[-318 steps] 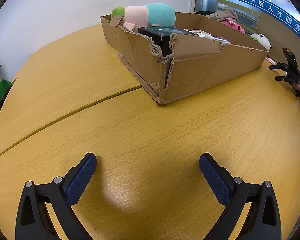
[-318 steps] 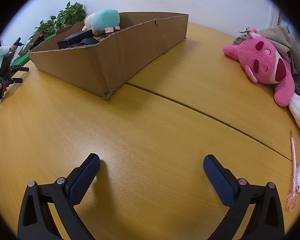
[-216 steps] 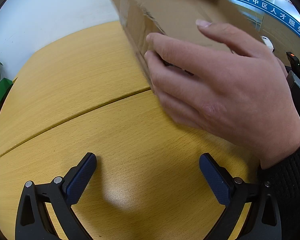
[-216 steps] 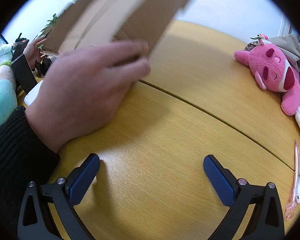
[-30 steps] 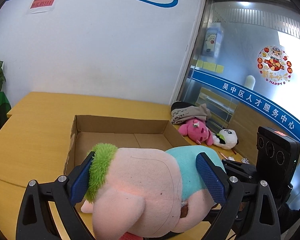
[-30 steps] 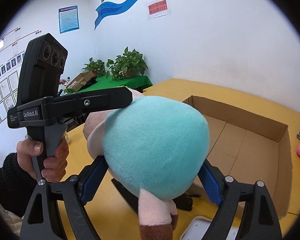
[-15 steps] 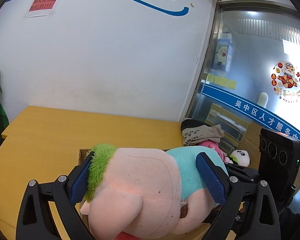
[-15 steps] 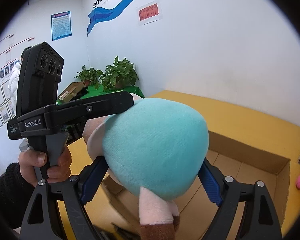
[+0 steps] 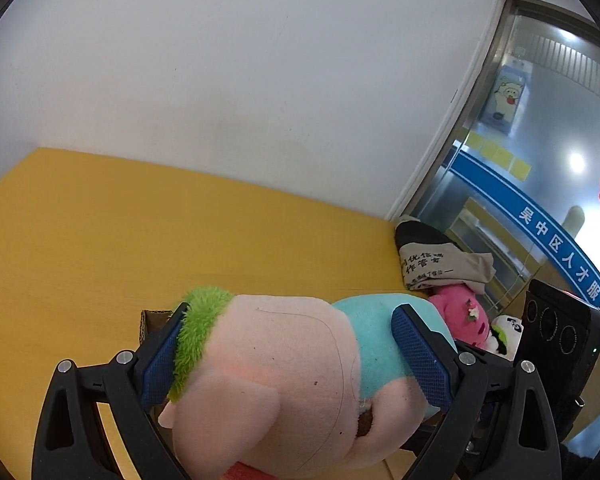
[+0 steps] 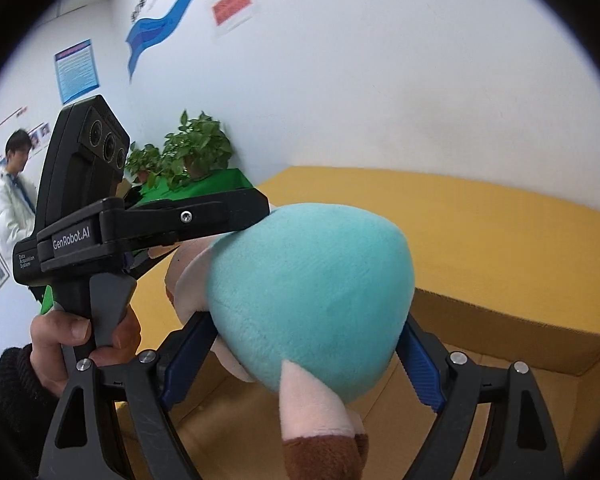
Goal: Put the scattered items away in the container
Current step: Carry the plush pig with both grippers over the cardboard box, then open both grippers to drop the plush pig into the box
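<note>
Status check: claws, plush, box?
Left claw and right claw both clamped on the pink-and-teal plush toy. Plush held above the open brown cardboard box, not yet released. Nothing seen blocking the drop.

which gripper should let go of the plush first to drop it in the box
Probably the right gripper: its teal end of the plush toy hangs over the open cardboard box. The left gripper holds the green-collared end, with only a box corner visible.

Bright even indoor light, window glare at right, fisheye-warped edges w/ black corners
</note>
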Tool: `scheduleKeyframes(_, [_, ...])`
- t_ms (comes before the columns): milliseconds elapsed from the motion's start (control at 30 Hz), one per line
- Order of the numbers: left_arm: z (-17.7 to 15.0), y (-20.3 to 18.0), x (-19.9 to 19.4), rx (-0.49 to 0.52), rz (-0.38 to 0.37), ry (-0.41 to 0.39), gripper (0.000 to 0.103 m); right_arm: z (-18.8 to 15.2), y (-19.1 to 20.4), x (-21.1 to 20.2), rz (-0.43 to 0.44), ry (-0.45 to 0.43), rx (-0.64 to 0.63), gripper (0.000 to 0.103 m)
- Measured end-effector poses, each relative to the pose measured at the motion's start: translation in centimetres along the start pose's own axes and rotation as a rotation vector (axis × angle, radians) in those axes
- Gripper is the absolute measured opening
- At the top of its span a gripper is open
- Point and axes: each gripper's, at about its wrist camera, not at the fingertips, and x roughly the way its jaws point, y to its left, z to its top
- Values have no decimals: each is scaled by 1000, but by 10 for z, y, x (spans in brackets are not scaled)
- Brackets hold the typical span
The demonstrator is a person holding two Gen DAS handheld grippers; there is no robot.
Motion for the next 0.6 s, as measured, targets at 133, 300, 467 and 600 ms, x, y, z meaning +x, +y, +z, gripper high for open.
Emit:
scheduleKeyframes(133, [-1, 9, 47, -17, 61, 89, 98, -12, -37, 35, 14, 50, 83, 87])
scheduleKeyframes(300, [-1, 12, 86, -46, 132, 168, 98, -23, -72, 60, 10, 54, 194, 87])
scheduleKeyframes(467, [-8, 13, 93, -39, 226, 193, 98, -39, -77, 77, -49, 129, 204, 94])
scheduleKeyframes(600, [-8, 22, 73, -111, 202, 192, 99, -45, -76, 89, -71, 225, 216, 95])
